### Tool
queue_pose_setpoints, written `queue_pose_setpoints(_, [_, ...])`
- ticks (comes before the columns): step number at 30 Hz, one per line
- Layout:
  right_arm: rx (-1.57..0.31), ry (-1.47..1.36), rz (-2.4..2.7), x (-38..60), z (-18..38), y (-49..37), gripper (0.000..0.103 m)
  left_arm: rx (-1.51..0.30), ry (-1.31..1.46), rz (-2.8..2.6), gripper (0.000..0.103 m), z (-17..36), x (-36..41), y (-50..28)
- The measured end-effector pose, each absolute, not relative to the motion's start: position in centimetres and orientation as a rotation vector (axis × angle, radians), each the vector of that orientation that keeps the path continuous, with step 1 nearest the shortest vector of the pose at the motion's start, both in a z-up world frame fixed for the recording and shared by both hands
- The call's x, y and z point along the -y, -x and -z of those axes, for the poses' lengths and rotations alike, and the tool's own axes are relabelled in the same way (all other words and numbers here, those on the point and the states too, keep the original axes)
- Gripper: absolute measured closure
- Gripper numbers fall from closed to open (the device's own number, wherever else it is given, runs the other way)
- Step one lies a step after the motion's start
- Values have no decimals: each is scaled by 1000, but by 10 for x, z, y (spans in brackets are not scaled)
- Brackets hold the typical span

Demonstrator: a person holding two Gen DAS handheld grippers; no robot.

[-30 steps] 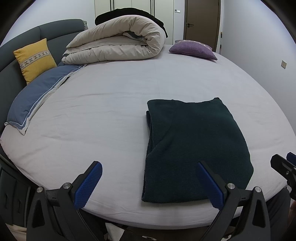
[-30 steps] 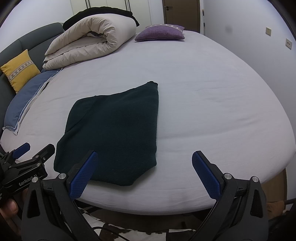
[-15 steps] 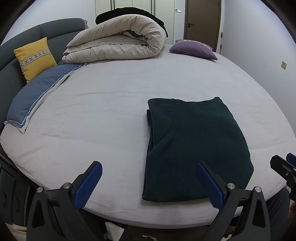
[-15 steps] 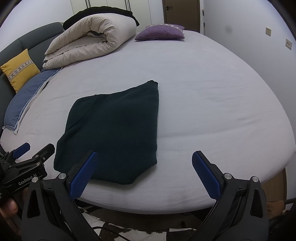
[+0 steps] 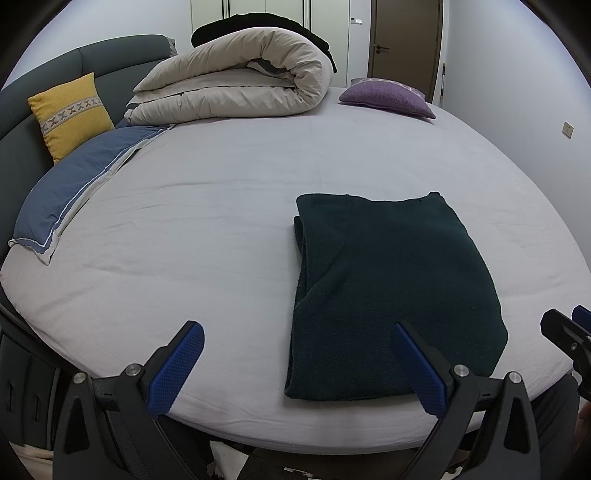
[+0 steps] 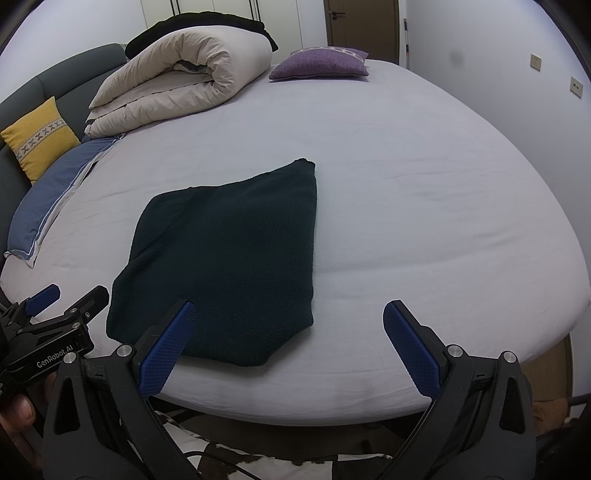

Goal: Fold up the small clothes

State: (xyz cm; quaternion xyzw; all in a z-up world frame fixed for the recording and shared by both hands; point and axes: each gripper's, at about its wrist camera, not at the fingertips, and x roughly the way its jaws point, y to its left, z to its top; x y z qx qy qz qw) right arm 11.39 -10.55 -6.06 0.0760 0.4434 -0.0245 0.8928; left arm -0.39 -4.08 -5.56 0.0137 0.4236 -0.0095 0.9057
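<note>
Garment (image 5: 391, 291), dark green, folded, laid flat on bed sheet (image 5: 221, 236) near front edge. Left gripper (image 5: 295, 363) held just off front edge, jaws spread wide, nothing gripped. Right gripper (image 6: 286, 345) likewise: jaws wide apart, empty. Rolled duvet (image 5: 236, 86) noted at far edge.

Before you: one bed (image 5: 229, 206), covered in a pale grey fitted sheet, lightly creased. On it you have:

- a dark green folded garment (image 5: 391, 291), flat near the front edge, a fold layer showing along its left side;
- a beige duvet (image 5: 236, 88), rolled and stacked at the far end, with a black item (image 5: 258, 26) on top of it;
- a purple cushion (image 5: 386, 96), far right corner;
- a blue pillow (image 5: 74, 188) with pale trim, along the left edge;
- a yellow cushion (image 5: 70, 114) with a patterned band, propped against the grey headboard (image 5: 110, 55).
</note>
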Motion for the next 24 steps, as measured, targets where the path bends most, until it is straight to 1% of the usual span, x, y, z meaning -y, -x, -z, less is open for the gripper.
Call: queue_pose_setpoints(24, [-925,-161,51,107,63,-115,0,-888,-17,22,0,61,39,7])
